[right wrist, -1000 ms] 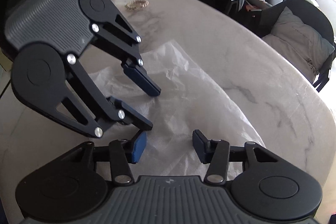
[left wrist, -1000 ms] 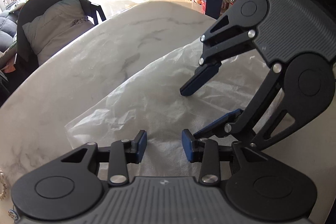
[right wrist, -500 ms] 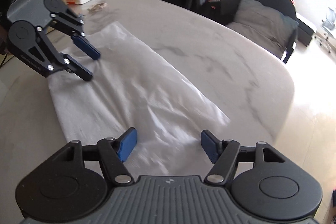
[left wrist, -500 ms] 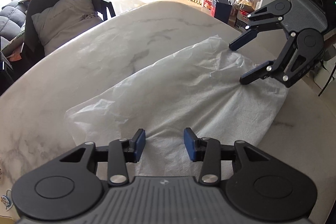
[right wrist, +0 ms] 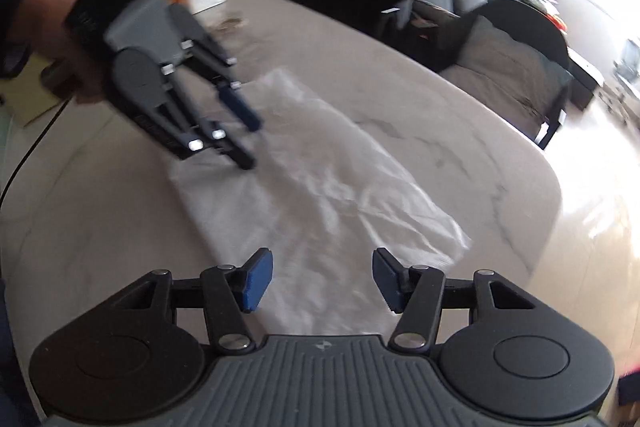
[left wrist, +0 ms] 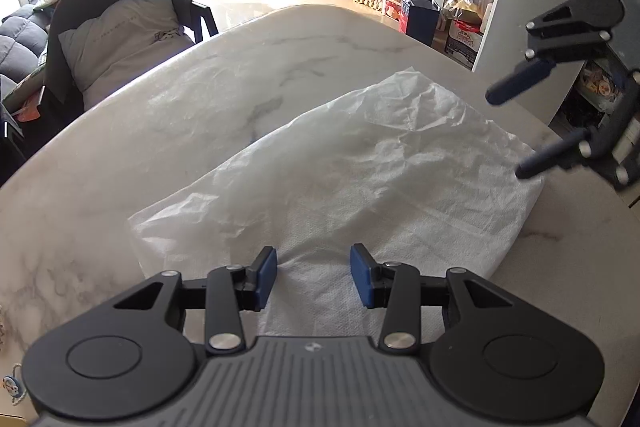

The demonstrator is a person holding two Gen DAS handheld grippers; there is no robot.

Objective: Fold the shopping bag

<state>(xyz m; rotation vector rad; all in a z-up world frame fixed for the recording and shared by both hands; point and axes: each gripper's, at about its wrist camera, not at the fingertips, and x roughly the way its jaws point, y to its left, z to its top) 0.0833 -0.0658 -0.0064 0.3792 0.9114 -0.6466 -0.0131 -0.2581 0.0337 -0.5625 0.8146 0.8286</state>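
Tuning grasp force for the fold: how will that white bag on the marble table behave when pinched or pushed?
Probably floppy: the white bag lies flat and creased, so a pinched edge should drape rather than hold shape. Likely very light; it looks thin, faintly see-through at its far edge. On the smooth marble table it may slide or bunch when pushed, unless one end is pinned.

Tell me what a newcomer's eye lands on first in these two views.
First, the white shopping bag, lying crumpled and stretched lengthwise across the marble table. Next, the two blue-padded grippers at its opposite ends: the left gripper open over the near end, the right gripper above the far right corner, its jaws closing with nothing between them. Behind the table, a dark chair with a grey cushion.
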